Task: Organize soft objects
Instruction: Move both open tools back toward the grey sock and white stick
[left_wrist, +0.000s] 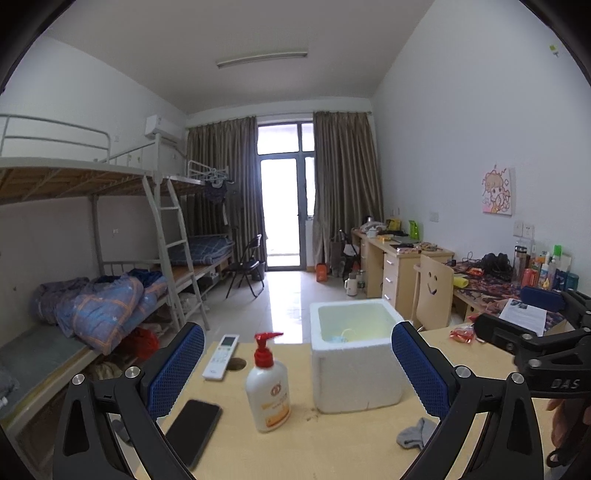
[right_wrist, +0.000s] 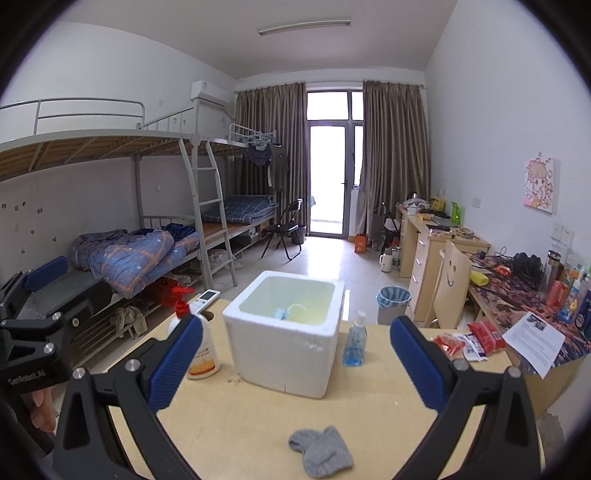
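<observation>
On the pale wood-grain counter (right_wrist: 369, 424), a grey knitted sock (right_wrist: 320, 451) lies crumpled near the front edge, apart from the boxy white foam container (right_wrist: 284, 354), whose yellowish hollow holds a small blue soft item (right_wrist: 281, 314). Both the left gripper (left_wrist: 297, 369) and the right gripper (right_wrist: 295, 363) hover with jaws wide apart, their blue pads cross-hatched, gripping nothing. A white pump bottle (left_wrist: 267, 391) with a red cap bears an orange label, unreadable. A glossy black phone (left_wrist: 192, 428) lies flat. "DAS" shows on the right gripper's black body.
</observation>
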